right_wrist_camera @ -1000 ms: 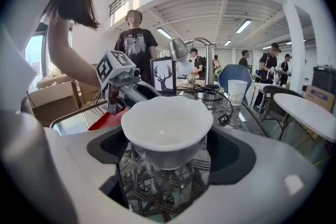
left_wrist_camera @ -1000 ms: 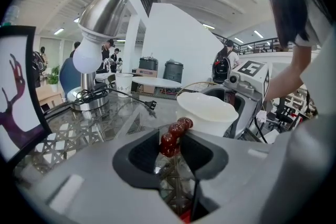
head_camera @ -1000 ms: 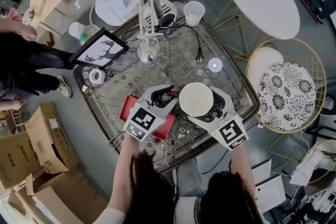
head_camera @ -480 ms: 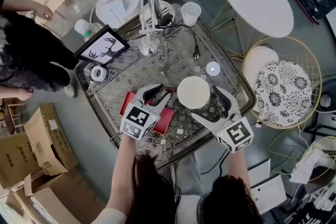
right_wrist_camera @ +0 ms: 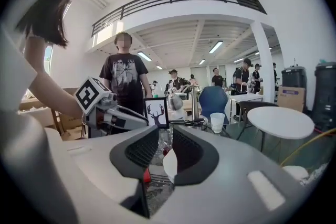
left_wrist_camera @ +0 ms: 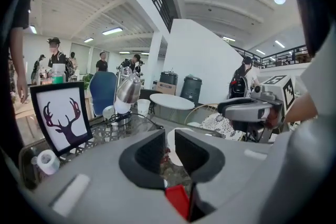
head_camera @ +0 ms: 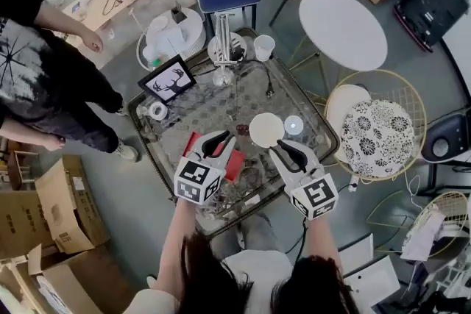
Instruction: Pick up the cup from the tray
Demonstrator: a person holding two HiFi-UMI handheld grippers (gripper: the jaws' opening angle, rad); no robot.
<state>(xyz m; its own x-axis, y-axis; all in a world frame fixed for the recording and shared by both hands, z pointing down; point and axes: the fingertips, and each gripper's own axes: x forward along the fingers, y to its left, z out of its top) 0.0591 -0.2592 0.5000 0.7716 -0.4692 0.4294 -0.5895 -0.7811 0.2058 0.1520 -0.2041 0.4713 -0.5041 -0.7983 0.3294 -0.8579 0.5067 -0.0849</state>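
A white cup stands on the glass table, just right of the red tray, and no gripper touches it. My right gripper hovers above and nearer than the cup. Its jaws have just been closing to a narrow gap with nothing between them. In the right gripper view the cup shows below that gripper. My left gripper hangs over the tray, jaws a narrow gap apart and empty. In the left gripper view that gripper has the tray beneath it.
A desk lamp, a paper cup, a framed deer picture, a tape roll and a small white disc share the table. A person stands at its left. A round white table and a patterned chair stand right.
The right jaws opened wide off the cup, then narrowed; the cup stays on the table. Both grippers rose and drew back from the table.
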